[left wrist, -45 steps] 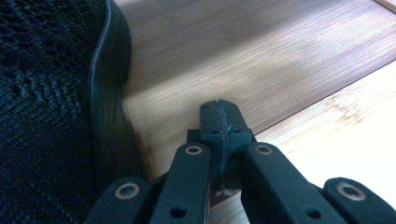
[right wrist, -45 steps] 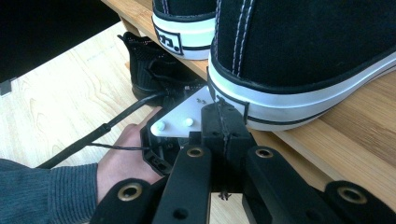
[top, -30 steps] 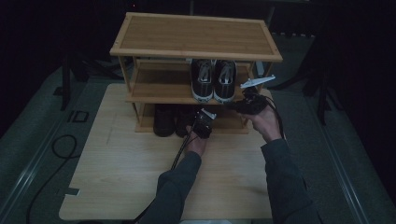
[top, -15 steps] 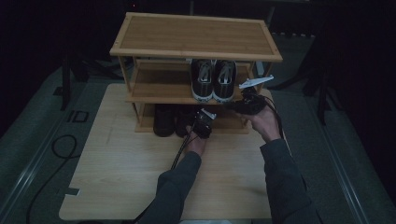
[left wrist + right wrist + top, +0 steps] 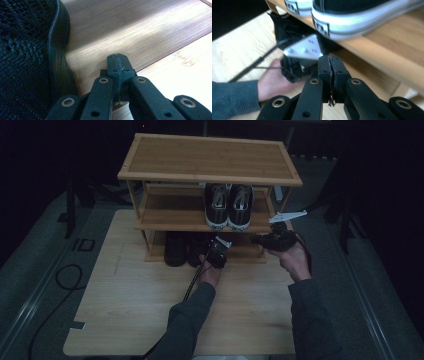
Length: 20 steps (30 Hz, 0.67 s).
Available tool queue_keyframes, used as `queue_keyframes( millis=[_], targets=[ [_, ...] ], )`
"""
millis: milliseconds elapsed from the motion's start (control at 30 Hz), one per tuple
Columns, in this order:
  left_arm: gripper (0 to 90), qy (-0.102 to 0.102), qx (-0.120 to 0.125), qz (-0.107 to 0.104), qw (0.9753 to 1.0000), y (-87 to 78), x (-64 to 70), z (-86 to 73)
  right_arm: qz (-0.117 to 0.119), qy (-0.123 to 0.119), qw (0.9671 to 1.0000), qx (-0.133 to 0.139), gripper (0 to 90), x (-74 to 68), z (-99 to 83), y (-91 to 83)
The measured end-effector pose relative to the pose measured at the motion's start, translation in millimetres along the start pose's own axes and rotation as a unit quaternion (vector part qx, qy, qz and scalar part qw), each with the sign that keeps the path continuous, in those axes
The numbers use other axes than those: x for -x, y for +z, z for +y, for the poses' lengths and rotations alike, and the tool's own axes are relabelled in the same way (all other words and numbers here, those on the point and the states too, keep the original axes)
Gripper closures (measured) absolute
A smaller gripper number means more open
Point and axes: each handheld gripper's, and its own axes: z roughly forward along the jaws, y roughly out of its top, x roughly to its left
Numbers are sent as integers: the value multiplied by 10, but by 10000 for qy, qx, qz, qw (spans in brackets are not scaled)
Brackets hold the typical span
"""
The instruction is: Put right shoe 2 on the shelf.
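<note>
step: black shoes on bottom shelf approached | both hand-held grippers closed, nothing held | next: left hand-held gripper to be opened

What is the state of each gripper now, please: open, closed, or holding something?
Left gripper: jaws closed, holding nothing, beside the black shoe.
Right gripper: jaws closed, holding nothing, below the shelf.
</note>
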Motion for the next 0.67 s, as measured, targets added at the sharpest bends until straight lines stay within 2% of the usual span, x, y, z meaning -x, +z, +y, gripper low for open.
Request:
queue_keyframes(
  millis=[300, 500, 667],
  targets=[
    [900, -31, 4, -37, 10000, 2, 6, -1, -441, 134, 9984, -338, 828, 10, -395, 95],
    [900, -28, -7, -34, 10000, 0, 7, -1, -548, 388, 9965, -493, 767, 42, -659, 212],
    [900, -27, 4, -28, 10000, 2, 7, -2, -689, 577, 9944, -553, 626, 66, -850, 269]
  ],
)
